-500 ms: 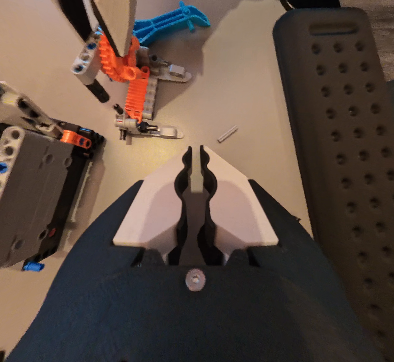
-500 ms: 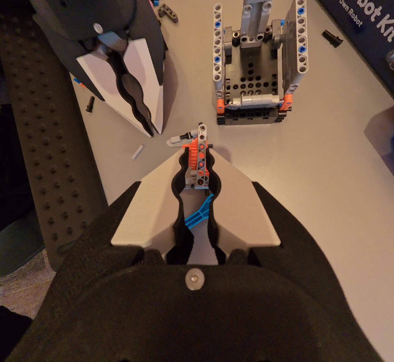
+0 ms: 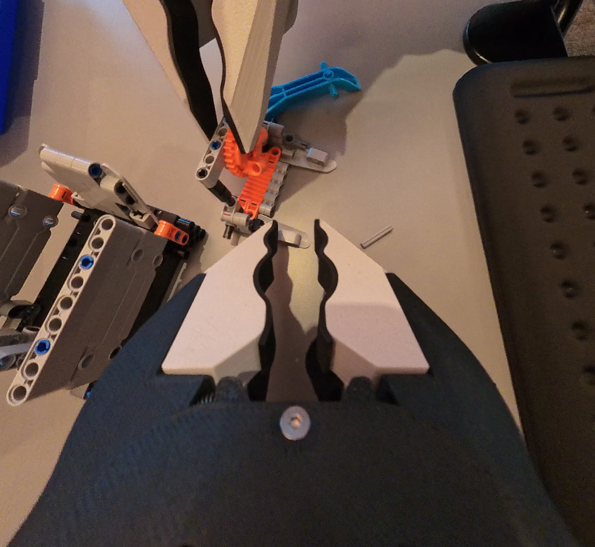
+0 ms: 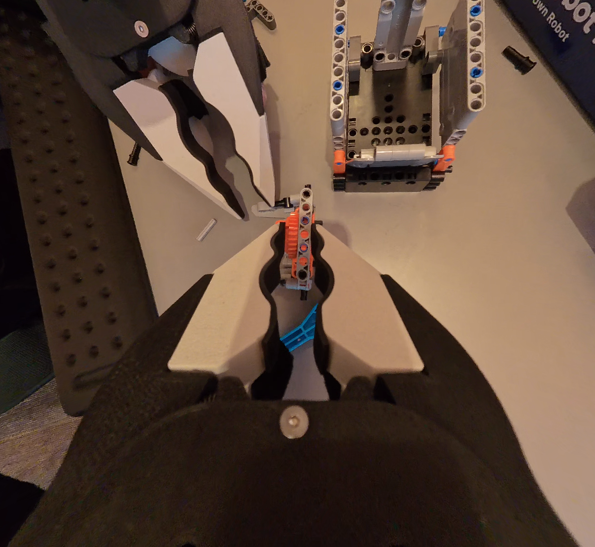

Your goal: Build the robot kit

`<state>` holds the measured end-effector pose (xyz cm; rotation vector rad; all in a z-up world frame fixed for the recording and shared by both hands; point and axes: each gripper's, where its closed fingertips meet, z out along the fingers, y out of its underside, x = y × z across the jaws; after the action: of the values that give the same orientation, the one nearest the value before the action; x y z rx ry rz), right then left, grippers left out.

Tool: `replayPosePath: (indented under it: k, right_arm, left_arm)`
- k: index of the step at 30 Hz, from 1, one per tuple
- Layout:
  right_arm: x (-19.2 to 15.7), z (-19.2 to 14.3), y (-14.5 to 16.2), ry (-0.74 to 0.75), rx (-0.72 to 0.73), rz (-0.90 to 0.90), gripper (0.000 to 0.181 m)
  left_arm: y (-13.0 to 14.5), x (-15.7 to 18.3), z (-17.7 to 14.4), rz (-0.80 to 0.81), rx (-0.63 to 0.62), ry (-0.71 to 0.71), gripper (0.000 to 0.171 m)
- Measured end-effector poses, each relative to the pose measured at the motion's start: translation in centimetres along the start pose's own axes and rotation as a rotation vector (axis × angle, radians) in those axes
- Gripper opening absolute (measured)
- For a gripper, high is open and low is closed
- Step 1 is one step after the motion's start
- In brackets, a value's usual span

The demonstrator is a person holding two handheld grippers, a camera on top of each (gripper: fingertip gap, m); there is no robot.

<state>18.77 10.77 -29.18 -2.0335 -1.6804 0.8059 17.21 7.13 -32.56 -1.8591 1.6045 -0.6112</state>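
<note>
A small orange-and-grey brick assembly point(image 3: 254, 174) with a gear rack rests on the beige table. My right gripper point(image 4: 299, 229) is shut on this assembly point(image 4: 301, 242) and comes in from the top of the left wrist view point(image 3: 238, 132). My left gripper point(image 3: 294, 229) is open, its jaws a small gap apart. The assembly's flat grey tab point(image 3: 293, 237) lies between its fingertips. In the right wrist view the left gripper point(image 4: 257, 209) points at that tab point(image 4: 267, 208) from the upper left. A blue curved piece point(image 3: 309, 87) lies behind the assembly, under the right gripper point(image 4: 299, 332).
A large grey-and-black brick frame point(image 4: 399, 97) stands nearby, left of my left gripper point(image 3: 96, 274). A short grey axle point(image 3: 376, 236) lies loose. A black perforated pad point(image 3: 531, 242) runs along the table edge. A dark blue box point(image 4: 547, 0) and black pins point(image 4: 518, 60) sit farther off. Spacing between my two grippers at the tips: around 6 cm. To the short grey axle point(image 3: 376, 236): left tips about 4 cm, right tips about 10 cm. Seen from the right wrist view point(image 4: 207, 231) as well.
My left gripper has opened and moved forward, so the assembly's grey tab now lies between its fingertips. The right gripper keeps its hold on the assembly.
</note>
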Motion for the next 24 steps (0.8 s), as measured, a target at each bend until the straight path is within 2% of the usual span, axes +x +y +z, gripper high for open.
replayPosePath:
  k: [6,10,12,16,24]
  right_arm:
    - [-0.9,0.2,0.1,0.029,0.044,-0.011,0.013]
    - [-1.2,0.2,0.2,0.054,0.053,-0.026,0.013]
    - [-1.3,0.2,0.2,0.066,0.053,-0.036,0.013]
    - [-1.4,0.3,0.1,0.091,0.048,-0.056,0.013]
    - [-1.7,0.4,0.2,0.106,0.058,-0.067,0.013]
  left_arm:
    - [0.4,1.0,-0.1,0.003,-0.019,0.026,0.017]
    - [-1.4,0.3,-1.8,0.014,0.093,-0.024,0.013]
    - [-1.6,-0.5,-2.3,-0.007,0.109,-0.057,0.017]
    - [-1.2,-1.7,-1.4,-0.046,0.095,-0.080,0.020]
    - [-1.9,-2.7,-0.5,-0.044,0.108,-0.091,0.005]
